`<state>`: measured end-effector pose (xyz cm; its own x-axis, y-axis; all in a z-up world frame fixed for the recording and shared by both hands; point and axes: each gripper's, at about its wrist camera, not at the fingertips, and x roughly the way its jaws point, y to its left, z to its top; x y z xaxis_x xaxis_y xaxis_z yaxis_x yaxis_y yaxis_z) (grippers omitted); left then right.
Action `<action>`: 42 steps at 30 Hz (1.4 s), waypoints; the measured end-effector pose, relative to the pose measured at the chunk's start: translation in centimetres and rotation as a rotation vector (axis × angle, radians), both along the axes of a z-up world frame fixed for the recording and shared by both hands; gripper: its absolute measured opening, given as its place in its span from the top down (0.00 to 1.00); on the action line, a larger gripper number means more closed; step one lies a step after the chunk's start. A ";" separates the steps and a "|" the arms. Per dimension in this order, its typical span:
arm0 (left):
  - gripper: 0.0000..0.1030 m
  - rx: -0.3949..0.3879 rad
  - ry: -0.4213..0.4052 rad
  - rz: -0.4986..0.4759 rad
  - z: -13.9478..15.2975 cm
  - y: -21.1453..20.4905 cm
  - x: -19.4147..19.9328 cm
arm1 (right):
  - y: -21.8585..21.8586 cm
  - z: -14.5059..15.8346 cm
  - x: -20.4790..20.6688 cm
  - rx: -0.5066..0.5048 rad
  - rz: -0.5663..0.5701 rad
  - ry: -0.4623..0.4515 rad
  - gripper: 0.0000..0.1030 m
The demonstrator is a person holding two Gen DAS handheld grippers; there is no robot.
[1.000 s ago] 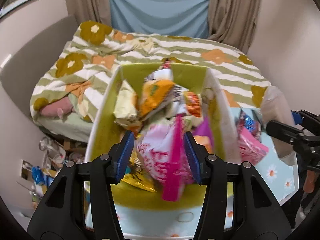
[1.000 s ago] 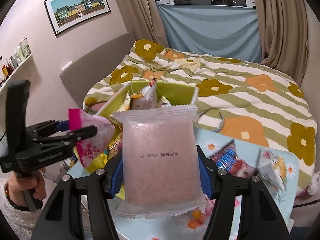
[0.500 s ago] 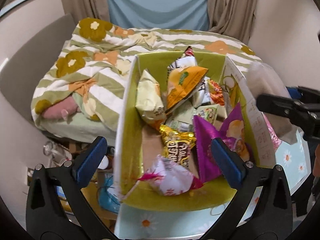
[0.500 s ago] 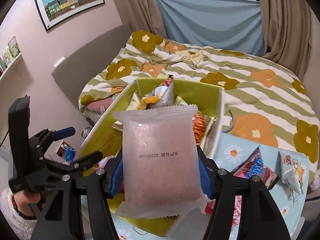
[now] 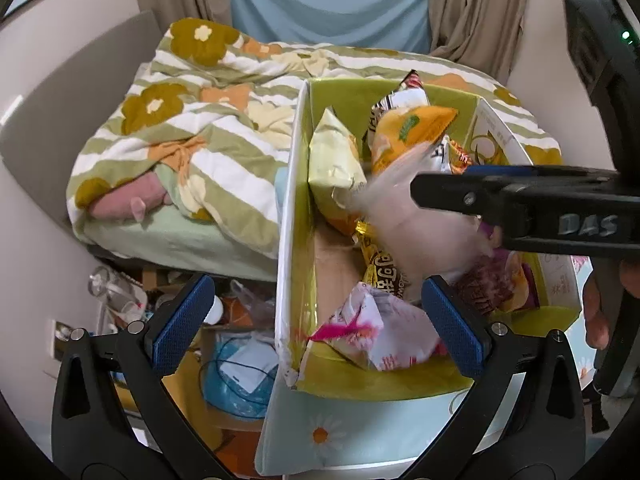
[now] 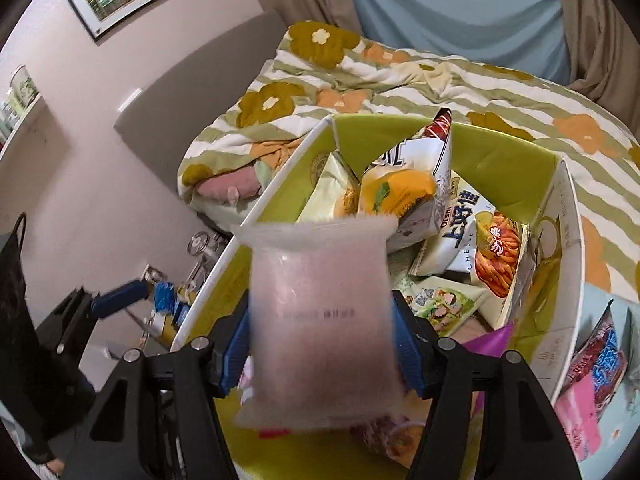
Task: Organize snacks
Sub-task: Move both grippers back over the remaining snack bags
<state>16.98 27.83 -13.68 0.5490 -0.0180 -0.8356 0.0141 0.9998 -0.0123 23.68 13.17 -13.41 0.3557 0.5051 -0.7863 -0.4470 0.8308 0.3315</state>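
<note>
We see the right gripper (image 6: 320, 344) over the green box (image 6: 496, 168), the pale pink packet (image 6: 320, 312) standing between its blue pads (image 6: 238, 340). Its jaws have just been opening a bit; the packet is blurred, and we can't tell whether the pads still press on its sides or just flank it. From the left wrist cam the same packet (image 5: 420, 224) shows as a smeared pink shape at approx 3 o'clock, under the right gripper's black finger (image 5: 520, 200), above the box interior.

The left gripper (image 5: 316, 320) stands wide, nothing between its pads; its jaws have just been opening, too. It hangs over the near left corner of the box, w/ the left wall (image 5: 288, 240) running up between the pads toward 12 o'clock.

Inside the box: a pink-and-white packet (image 5: 376, 332) lies at the near end, at 6 o'clock from the box centre; a gold-brown pack (image 5: 384, 276) is just behind it; a purple pack (image 5: 496, 284) sits at the near right. Toward 12 o'clock, a pale yellow bag (image 5: 336, 160) leans beside an orange bag (image 5: 412, 132), and a white-blue chip bag (image 6: 468, 232) sits at approx 2 o'clock in the right cam.

Outside the box, at 4 o'clock in the right cam, a red-blue packet (image 6: 604, 352) lies on the daisy-print tabletop (image 5: 320, 432). The flowered bed (image 5: 192, 120) fills the bkgd.
</note>
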 end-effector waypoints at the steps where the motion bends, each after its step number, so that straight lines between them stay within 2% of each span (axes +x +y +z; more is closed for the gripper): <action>1: 0.00 -0.002 0.004 0.001 -0.2 0.0 0.0 | -0.1 0.2 -0.1 0.001 -0.002 -0.006 0.27; 3: 0.00 0.001 0.010 0.004 -0.4 -0.1 -0.3 | -0.4 0.5 -0.6 -0.016 -0.008 -0.031 0.09; 4: 0.00 0.004 0.011 0.005 -0.4 -0.1 -0.4 | -0.6 0.6 -0.8 -0.018 -0.010 -0.039 0.06; 11: 0.00 0.025 -0.014 -0.019 0.6 -0.6 -1.3 | -2.6 1.3 -2.7 -0.007 -0.059 -0.073 0.00; 17: 0.00 0.018 -0.080 -0.054 3.3 -1.8 -2.2 | -4.6 3.9 -4.6 0.003 -0.102 -0.137 0.00; 22: 0.00 -0.002 -0.131 -0.135 5.7 -4.8 -2.4 | -7.6 6.3 -6.6 0.001 -0.168 -0.181 0.00; 31: 0.00 0.000 -0.178 -0.295 7.6 -13.5 -3.4 | -17.2 9.3 -9.7 -0.035 -0.298 -0.233 0.00; 36: 0.00 0.009 -0.168 -0.360 7.2 -20.2 -3.8 | -23.7 9.8 -10.9 -0.102 -0.362 -0.278 0.00; 42: 0.00 0.032 -0.125 -0.393 5.5 -27.9 -3.5 | -30.5 8.9 -10.6 -0.143 -0.377 -0.257 0.00</action>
